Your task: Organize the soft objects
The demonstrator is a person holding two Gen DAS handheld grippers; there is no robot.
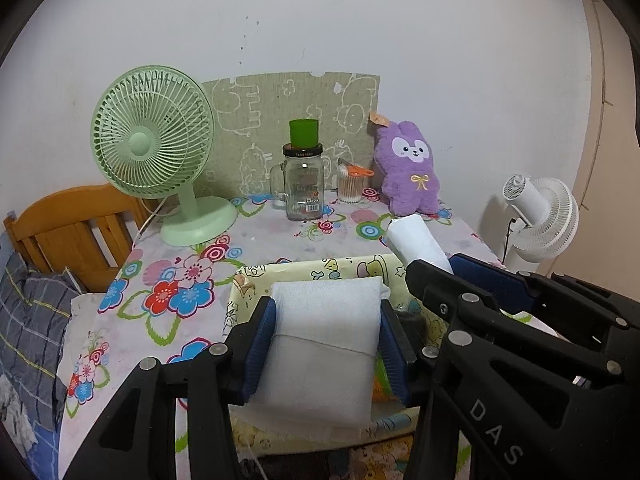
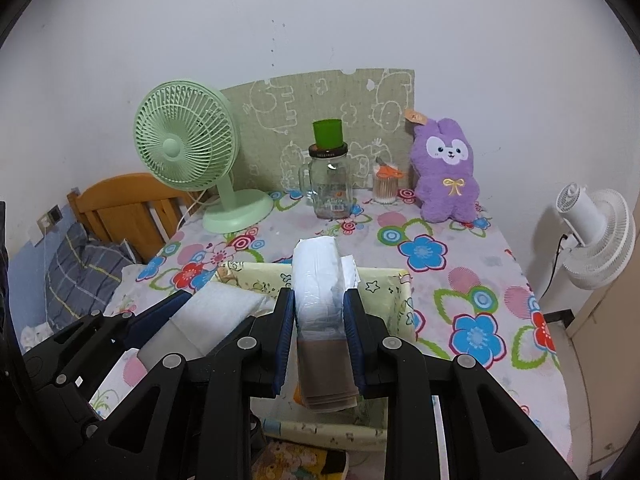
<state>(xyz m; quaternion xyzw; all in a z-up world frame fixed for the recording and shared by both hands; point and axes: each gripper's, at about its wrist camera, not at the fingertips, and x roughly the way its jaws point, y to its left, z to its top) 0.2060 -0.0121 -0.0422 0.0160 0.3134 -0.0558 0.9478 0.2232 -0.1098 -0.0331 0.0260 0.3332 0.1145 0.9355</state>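
Note:
My left gripper (image 1: 327, 308) is shut on a white foam pack (image 1: 324, 344), with the blue pads pressing both its sides. The pack hangs over a yellow cartoon-print fabric box (image 1: 304, 270) at the near end of the table. My right gripper (image 2: 319, 294) is shut on a clear plastic packet (image 2: 316, 264) with white and brown contents, above the same box (image 2: 384, 284). Each gripper shows in the other's view: the right gripper (image 1: 436, 266) with its packet (image 1: 412, 240), and the left gripper (image 2: 208, 308) with the foam pack (image 2: 216, 312). A purple plush rabbit (image 1: 410, 168) leans at the table's back right.
On the floral tablecloth (image 1: 256, 236) stand a green desk fan (image 1: 152, 148), a glass jar mug (image 1: 304, 184) topped by a green cup, and a tub of cotton swabs (image 1: 350, 188). A white fan (image 1: 540, 216) stands off the right edge. A wooden headboard (image 1: 80, 232) and bedding lie left.

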